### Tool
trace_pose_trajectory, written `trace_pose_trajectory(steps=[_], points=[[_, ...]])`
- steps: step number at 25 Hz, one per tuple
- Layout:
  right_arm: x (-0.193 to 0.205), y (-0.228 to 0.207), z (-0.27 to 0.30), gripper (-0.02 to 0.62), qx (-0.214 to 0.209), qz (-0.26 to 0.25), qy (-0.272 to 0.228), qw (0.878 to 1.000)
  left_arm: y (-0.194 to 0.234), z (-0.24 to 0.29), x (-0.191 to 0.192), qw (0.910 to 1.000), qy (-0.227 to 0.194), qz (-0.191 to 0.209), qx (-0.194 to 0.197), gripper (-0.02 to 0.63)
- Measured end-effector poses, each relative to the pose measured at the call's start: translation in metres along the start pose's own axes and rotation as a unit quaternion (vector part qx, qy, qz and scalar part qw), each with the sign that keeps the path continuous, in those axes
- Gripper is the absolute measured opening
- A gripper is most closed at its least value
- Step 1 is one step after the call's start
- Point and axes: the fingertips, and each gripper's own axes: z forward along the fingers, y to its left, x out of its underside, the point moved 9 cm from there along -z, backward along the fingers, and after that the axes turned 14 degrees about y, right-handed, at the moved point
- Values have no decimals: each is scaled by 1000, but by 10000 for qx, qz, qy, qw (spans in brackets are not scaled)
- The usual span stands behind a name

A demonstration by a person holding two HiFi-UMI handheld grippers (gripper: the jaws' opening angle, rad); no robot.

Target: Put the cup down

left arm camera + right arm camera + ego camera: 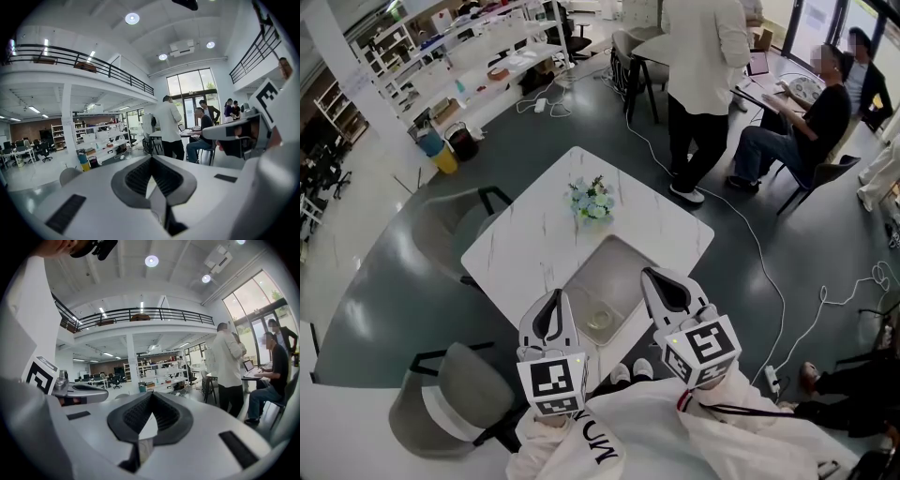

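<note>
Head view shows a clear glass cup (598,321) standing upright on a grey rectangular tray (614,267) at the near edge of a square white table (534,234) with faint marble veining. Neither gripper touches the cup. The left gripper (553,300) hangs at the cup's 9 o'clock and the right gripper (654,277) at its 2 o'clock, both above the table's near edge and apart from the glass. A small bunch of pale flowers (591,200) sits at 12 o'clock from the cup, near the table's middle, well clear of the tray. 1 grey padded chair (450,403) with dark legs stands at the table's 8 o'clock, and another (450,225) is pushed in at 10 o'clock. At 1 o'clock a standing person (703,56) in a pale top faces a seated person (806,122) in black at a desk, and a white cable (750,234) snakes over the dark glossy floor. White shelving (469,56) runs at 11 o'clock. Left gripper view has the left gripper (151,158) with its ribbed black pads pressed together at the tips and nothing between them. Right gripper view shows the right gripper (151,394) the same, with smooth white shells, dark pads meeting and nothing held.
</note>
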Motion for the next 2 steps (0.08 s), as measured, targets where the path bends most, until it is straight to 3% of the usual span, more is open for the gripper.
trace_pose_trajectory(steps=[2], points=[[-2,-1,0,5,-9,13,15,10000,0,0,0,10000,46,-13,12,11]])
